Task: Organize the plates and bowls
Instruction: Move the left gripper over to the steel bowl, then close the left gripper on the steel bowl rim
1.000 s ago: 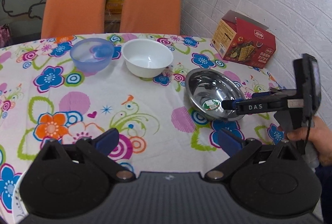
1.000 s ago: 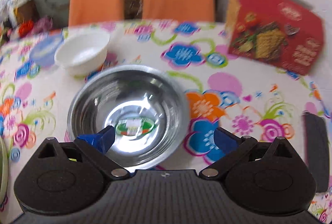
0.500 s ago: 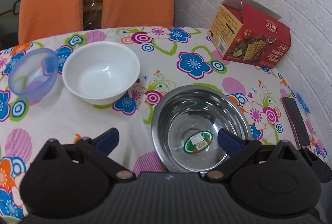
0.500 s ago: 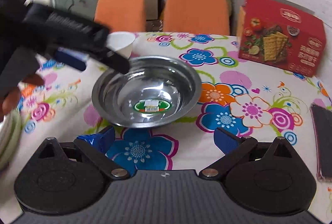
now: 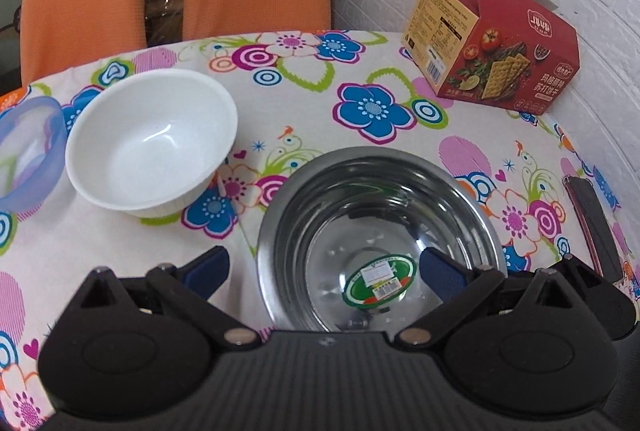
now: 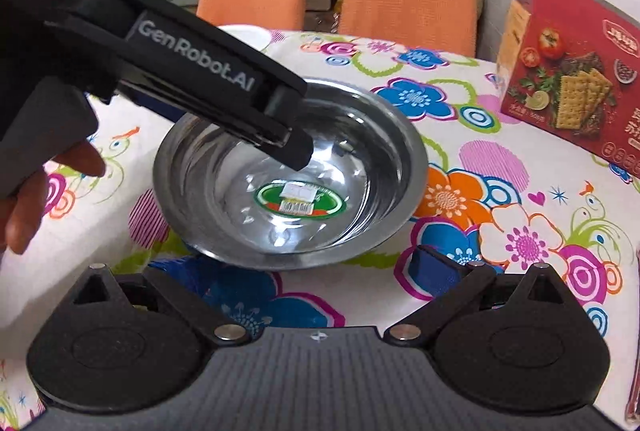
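Steel bowl (image 5: 380,215) upright on the flowered counter (image 5: 304,135), directly under and ahead of the left tool (image 5: 324,267) in the left wrist view. Fingers spread wide, clamped on nothing: left pad outside the near-left wall, right pad hanging over the bowl's inside, close to the label. Probably straddling that way to pinch the rim, judging by the task. Beyond the tool's left finger, white bowl (image 5: 152,139), with a translucent blue bowl (image 5: 28,151) further left, the two rims nearly touching. Likely a nesting job, steel bowl being the widest. Far ahead-right, cracker box (image 5: 492,43) against the wall; dark flat phone-like thing (image 5: 592,223) near the counter's right edge. Open cloth between steel bowl and white bowl, enough for a lift or slide leftward.

Right wrist view: right tool (image 6: 308,271) also spread apart and holding nothing, parked just short of the bowl's near rim, not touching. Crossing from its upper left, the other tool's finger dipping inside the bowl's left wall, a hand (image 6: 24,207) on its grip. Clear counter ahead-right of the bowl up to the box; counter edge close on the far right.
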Available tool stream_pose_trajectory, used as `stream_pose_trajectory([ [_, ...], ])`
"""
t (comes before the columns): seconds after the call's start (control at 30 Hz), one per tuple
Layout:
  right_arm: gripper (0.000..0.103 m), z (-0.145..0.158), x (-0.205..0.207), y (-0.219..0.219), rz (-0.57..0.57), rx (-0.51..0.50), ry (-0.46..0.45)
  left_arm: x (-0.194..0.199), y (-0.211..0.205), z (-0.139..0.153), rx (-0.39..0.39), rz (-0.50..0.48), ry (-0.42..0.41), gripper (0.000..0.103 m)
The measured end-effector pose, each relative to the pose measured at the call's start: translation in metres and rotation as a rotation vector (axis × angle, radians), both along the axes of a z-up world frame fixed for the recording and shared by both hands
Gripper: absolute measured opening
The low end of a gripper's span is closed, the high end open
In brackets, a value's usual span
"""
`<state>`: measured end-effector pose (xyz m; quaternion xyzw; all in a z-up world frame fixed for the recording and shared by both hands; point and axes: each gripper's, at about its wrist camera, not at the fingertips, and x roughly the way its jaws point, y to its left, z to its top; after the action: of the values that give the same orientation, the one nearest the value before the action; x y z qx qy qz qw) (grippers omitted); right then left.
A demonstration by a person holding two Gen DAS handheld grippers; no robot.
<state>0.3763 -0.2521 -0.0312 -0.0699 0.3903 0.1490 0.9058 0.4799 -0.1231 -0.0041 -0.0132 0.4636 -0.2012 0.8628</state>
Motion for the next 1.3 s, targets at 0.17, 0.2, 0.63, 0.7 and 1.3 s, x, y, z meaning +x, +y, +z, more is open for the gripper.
stream_pose_trajectory([
  [0.17,0.089,0.015,-0.011,-0.031,-0.03,0.167,0.055,0.001,0.011,0.001,-0.028,0.007,0.003,0.1],
  [0.2,0.089,0.019,-0.01,-0.038,-0.052,0.218,0.058,0.002,0.012,0.002,-0.026,0.009,-0.004,0.1],
  [0.63,0.089,0.041,-0.013,-0.036,-0.018,0.258,0.076,0.003,0.021,0.003,-0.01,0.023,-0.001,0.1],
  [0.7,0.089,0.045,-0.011,-0.04,-0.069,0.259,0.032,0.002,0.019,0.003,-0.016,0.021,-0.003,0.1],
  [1.3,0.091,-0.002,0.043,-0.023,-0.115,0.033,-0.027,0.012,-0.001,-0.02,0.1,0.023,-0.003,0.1],
])
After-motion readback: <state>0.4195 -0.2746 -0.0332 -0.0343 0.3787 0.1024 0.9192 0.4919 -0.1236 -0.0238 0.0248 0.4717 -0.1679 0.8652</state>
